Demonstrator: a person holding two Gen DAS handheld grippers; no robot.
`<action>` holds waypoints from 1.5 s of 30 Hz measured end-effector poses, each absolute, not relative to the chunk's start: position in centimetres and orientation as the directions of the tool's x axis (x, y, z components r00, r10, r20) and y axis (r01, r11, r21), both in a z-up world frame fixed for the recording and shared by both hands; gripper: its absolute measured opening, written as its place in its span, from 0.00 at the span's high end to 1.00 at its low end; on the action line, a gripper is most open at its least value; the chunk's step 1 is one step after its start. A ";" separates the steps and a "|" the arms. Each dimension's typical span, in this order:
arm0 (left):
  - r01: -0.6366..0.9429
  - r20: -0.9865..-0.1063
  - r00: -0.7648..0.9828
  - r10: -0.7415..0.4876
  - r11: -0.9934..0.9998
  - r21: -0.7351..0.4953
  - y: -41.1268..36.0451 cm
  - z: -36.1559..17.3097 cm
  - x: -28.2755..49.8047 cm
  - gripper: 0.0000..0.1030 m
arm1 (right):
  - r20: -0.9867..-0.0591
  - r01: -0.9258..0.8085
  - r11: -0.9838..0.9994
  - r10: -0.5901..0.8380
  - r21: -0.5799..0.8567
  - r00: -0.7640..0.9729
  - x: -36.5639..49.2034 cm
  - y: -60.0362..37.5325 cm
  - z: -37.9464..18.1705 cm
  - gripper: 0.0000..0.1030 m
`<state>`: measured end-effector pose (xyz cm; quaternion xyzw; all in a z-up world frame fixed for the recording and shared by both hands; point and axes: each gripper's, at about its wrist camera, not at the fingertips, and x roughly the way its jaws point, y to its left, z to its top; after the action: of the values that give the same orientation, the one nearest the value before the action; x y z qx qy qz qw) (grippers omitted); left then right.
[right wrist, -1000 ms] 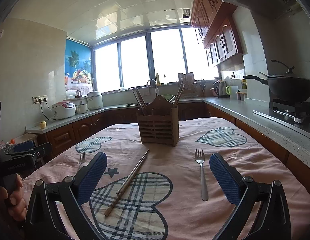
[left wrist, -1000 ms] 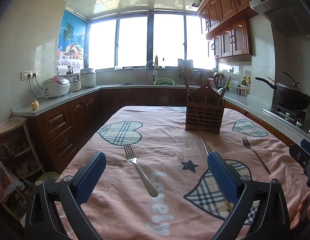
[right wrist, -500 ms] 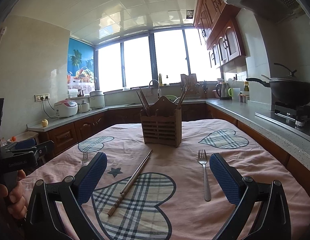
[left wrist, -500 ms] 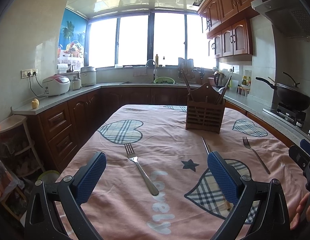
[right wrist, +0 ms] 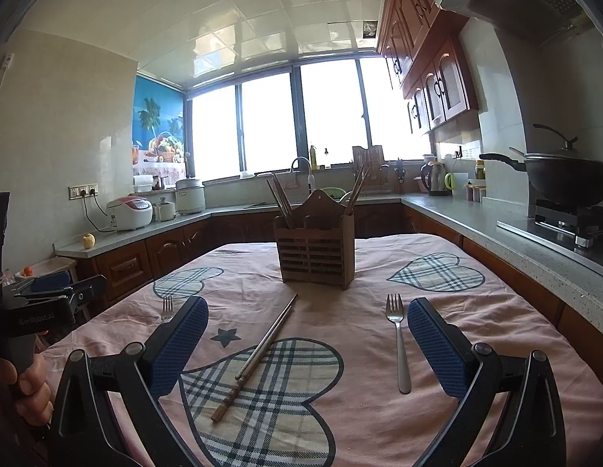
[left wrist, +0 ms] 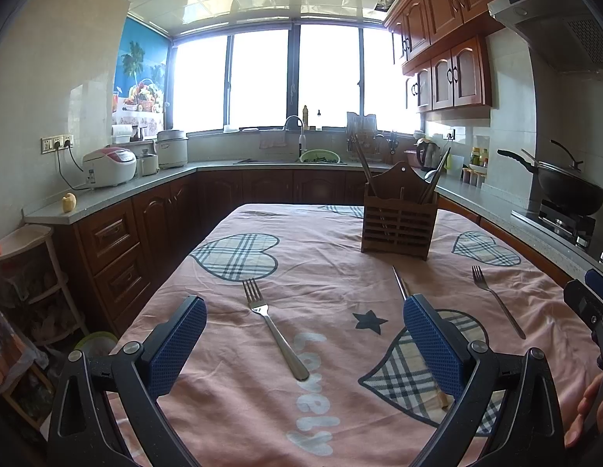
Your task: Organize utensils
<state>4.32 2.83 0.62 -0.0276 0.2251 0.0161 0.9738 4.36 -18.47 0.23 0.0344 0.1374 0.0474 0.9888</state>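
two low wrist views, facing shared utensil holder (left wrist: 396, 222)

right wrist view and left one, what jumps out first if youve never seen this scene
The pink tablecloth with plaid hearts fills both views, and a slatted wooden utensil holder stands upright at its far middle with chopsticks poking out. In front of it lie a loose pair of chopsticks and two forks, one fork to their right, the other fork to their left. Both tongs, left and right, hang open above the cloth, holding nothing.

fingers (left wrist: 178, 344): blue textured pads | black frames, silver screws | bare skin
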 end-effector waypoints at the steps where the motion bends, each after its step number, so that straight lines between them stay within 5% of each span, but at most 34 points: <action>1: -0.044 -0.439 0.898 0.019 0.998 -0.045 2.8 0.7 4.3 0.01 | -0.268 -0.086 0.993 0.104 0.081 0.958 4.3 -18.5 0.2 0.00; 45: -0.047 -0.439 0.898 0.024 0.998 -0.042 2.4 0.7 4.0 0.01 | -0.258 -0.103 0.991 0.121 0.080 0.959 4.1 -18.5 0.4 0.00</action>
<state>4.00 2.38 0.67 -0.0257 0.2251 0.0183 0.9738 4.07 -18.50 0.39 0.0329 0.1322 0.0566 0.9891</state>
